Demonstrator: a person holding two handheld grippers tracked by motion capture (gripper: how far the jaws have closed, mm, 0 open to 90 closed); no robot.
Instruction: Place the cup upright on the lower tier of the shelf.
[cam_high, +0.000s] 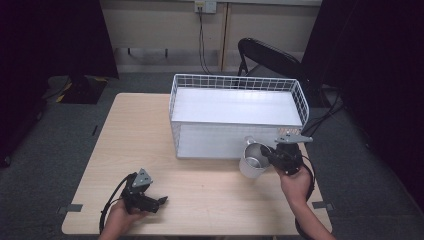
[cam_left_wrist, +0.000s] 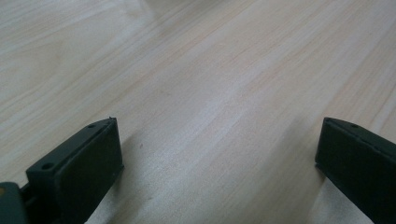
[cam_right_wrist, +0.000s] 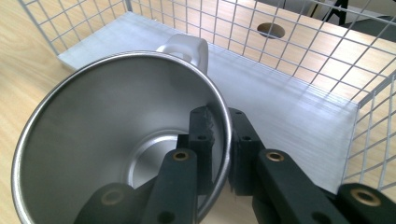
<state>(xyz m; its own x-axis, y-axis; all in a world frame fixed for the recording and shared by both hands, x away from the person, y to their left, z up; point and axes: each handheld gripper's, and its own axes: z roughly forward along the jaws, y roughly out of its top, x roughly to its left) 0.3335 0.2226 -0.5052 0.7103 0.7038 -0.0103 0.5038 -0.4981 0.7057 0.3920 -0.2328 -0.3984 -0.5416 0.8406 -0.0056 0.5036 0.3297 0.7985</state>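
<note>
Ok so my right gripper (cam_high: 272, 153) is pinched shut on the rim of the metal cup (cam_high: 253, 161), one jaw inside the wall, one outside, w/ the cup tilted just in front of the wire basket (cam_high: 235, 80). Thin-rim grip, so imo it could swivel or slip out. The basket's front wall is right there too; the handle could catch the mesh. Left gripper (cam_high: 150, 202) sits wide open, empty, low over the bench (cam_high: 140, 130). Plenty of free bench on that side.
</note>
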